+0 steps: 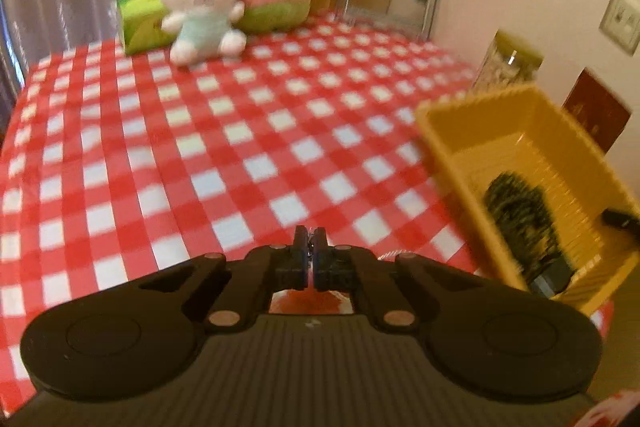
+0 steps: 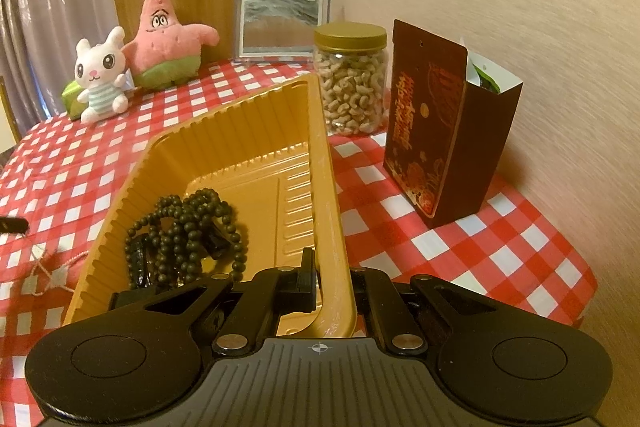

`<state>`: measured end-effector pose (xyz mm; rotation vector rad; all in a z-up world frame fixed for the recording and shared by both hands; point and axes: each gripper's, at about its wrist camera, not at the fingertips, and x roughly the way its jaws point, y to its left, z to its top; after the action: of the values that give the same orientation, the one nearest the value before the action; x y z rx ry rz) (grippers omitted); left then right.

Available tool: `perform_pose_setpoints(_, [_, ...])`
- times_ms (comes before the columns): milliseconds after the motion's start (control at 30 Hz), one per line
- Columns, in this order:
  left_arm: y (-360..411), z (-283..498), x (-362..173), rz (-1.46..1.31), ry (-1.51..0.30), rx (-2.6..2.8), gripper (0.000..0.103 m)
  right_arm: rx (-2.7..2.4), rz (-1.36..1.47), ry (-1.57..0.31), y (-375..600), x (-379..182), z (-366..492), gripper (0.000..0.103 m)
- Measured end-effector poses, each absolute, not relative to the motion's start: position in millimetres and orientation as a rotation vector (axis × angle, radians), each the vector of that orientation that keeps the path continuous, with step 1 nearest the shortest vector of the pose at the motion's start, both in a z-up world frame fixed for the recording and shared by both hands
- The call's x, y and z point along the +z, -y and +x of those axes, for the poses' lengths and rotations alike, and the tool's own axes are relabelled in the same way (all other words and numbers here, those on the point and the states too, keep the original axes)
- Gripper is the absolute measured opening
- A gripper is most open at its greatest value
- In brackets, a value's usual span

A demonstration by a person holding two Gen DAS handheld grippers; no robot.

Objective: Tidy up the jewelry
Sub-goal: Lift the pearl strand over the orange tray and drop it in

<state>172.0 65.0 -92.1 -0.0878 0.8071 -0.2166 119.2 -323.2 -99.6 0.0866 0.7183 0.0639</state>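
step: left gripper (image 1: 309,239) clenched on a thin chain (blurred) | right gripper (image 2: 332,281) clamped the tray (image 2: 240,131) wall | next: carry chain over beads (image 2: 188,223)

Black tool (image 1: 309,239), ribbed grey housing, silver screws
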Motion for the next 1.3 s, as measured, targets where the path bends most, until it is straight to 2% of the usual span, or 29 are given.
perform_pose_setpoints(367, [-57.7,165.7,-1.9,-0.091,-0.628,-0.314,0.001,0.074,0.081,-0.705,321.5,-96.9,119.1,0.005])
perform_pose_setpoints(833, [-4.8,170.9,69.5,-0.064,-0.472,-0.512,0.001,0.095,0.067,-0.677,319.9,-95.6,127.0,0.005])
perform_pose_setpoints(1100, [44.7,180.0,77.0,-0.063,-0.446,-0.629,0.001,0.103,0.068,-0.670,318.8,-95.7,128.9,0.005])
perform_pose_setpoints(1300, [75.2,196.8,48.2,-0.066,-0.548,-0.661,0.001,0.106,0.072,-0.670,319.0,-96.1,129.3,0.005])
